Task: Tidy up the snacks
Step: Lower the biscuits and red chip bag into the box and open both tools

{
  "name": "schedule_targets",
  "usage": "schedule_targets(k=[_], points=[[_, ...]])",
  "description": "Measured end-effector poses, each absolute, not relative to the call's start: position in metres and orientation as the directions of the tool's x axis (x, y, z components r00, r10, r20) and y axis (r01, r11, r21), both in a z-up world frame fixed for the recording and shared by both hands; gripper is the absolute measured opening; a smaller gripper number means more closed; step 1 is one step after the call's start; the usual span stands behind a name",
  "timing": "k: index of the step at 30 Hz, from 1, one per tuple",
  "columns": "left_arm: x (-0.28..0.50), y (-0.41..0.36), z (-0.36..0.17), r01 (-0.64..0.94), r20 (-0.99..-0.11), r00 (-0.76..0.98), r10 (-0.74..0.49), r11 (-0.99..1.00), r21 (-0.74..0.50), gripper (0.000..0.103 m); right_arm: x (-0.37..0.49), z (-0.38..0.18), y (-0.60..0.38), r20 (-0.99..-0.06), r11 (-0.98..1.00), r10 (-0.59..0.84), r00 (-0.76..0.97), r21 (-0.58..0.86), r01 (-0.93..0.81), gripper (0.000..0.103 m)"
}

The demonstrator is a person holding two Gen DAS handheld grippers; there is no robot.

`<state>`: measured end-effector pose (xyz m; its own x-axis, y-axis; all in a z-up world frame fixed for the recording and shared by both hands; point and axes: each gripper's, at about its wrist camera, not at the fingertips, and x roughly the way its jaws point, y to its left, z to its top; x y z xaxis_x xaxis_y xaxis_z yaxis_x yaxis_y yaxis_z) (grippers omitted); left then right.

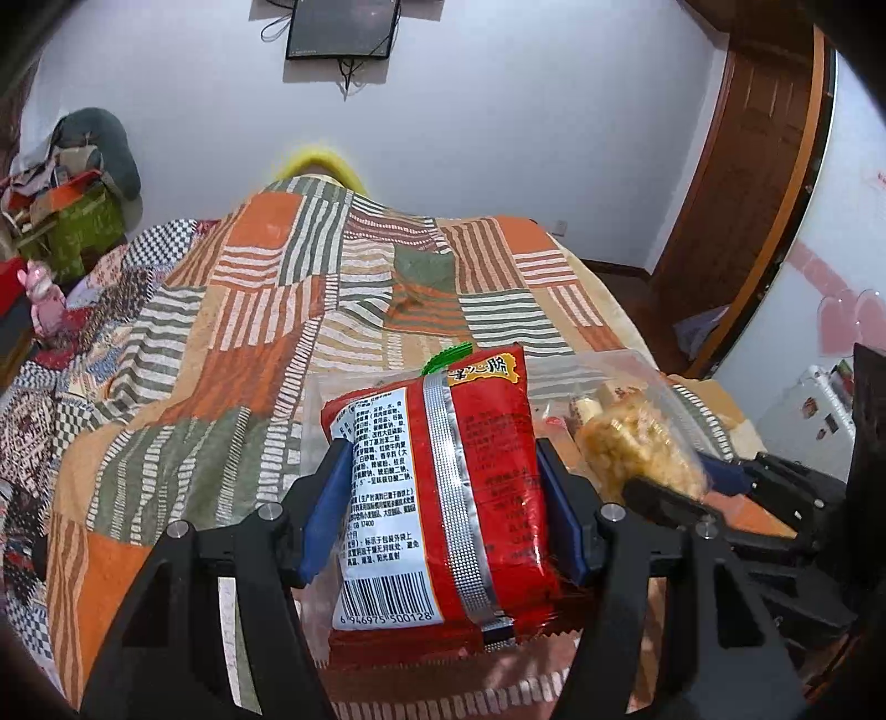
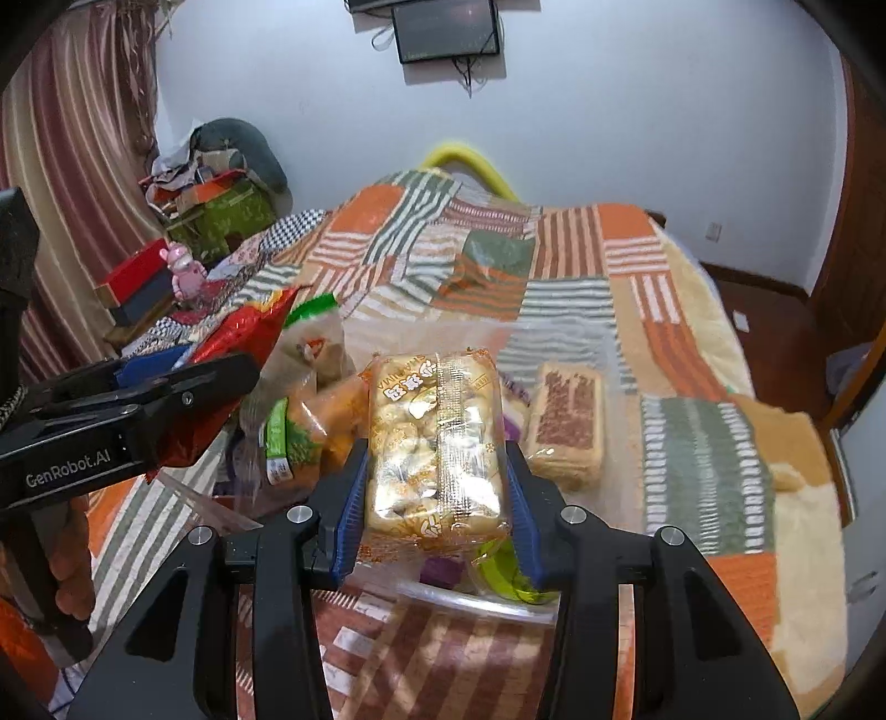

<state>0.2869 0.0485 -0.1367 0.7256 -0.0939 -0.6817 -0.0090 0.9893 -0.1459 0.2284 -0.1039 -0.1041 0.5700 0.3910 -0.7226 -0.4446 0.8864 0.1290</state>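
My left gripper (image 1: 446,471) is shut on a red snack packet (image 1: 443,487) with a white label and barcode, held above a clear plastic box (image 1: 637,365). It shows at the left of the right wrist view (image 2: 166,382). My right gripper (image 2: 437,471) is shut on a clear packet of golden puffed snacks (image 2: 437,437), also seen in the left wrist view (image 1: 637,443). In the box lie a brown-topped cake packet (image 2: 567,421), an orange packet (image 2: 326,410) and a green-topped packet (image 2: 315,332).
The box stands on a bed with an orange, green and white patchwork cover (image 1: 249,310). Boxes and a pink toy (image 2: 185,271) sit at the left by the curtain. A wooden door (image 1: 736,183) and a screen (image 2: 446,27) are on the far wall.
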Motion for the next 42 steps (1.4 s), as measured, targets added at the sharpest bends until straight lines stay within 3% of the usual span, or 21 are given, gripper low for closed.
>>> schedule_targets(k=[6, 13, 29, 31, 42], points=[[0.291, 0.049, -0.142, -0.010, -0.703, 0.707, -0.080, 0.992, -0.124, 0.072, 0.229, -0.111, -0.103, -0.747, 0.890, 0.377, 0.548, 0.127, -0.439, 0.042], [0.280, 0.054, -0.137, -0.012, -0.700, 0.704, -0.121, 0.983, -0.182, 0.084, 0.220, -0.099, -0.113, -0.736, 0.891, 0.371, 0.567, 0.109, -0.442, 0.046], [0.229, 0.064, -0.095, -0.014, -0.632, 0.768, -0.108, 0.983, -0.184, 0.084, 0.193, -0.056, -0.126, -0.669, 0.892, 0.388, 0.634, 0.100, -0.440, 0.051], [0.221, 0.064, -0.093, -0.008, -0.624, 0.775, -0.100, 0.986, -0.168, 0.088, 0.187, -0.048, -0.127, -0.654, 0.892, 0.392, 0.647, 0.098, -0.441, 0.055], [0.222, 0.064, -0.154, 0.008, -0.734, 0.675, -0.072, 0.996, -0.090, 0.089, 0.169, -0.048, -0.126, -0.644, 0.884, 0.405, 0.649, 0.094, -0.458, 0.057]])
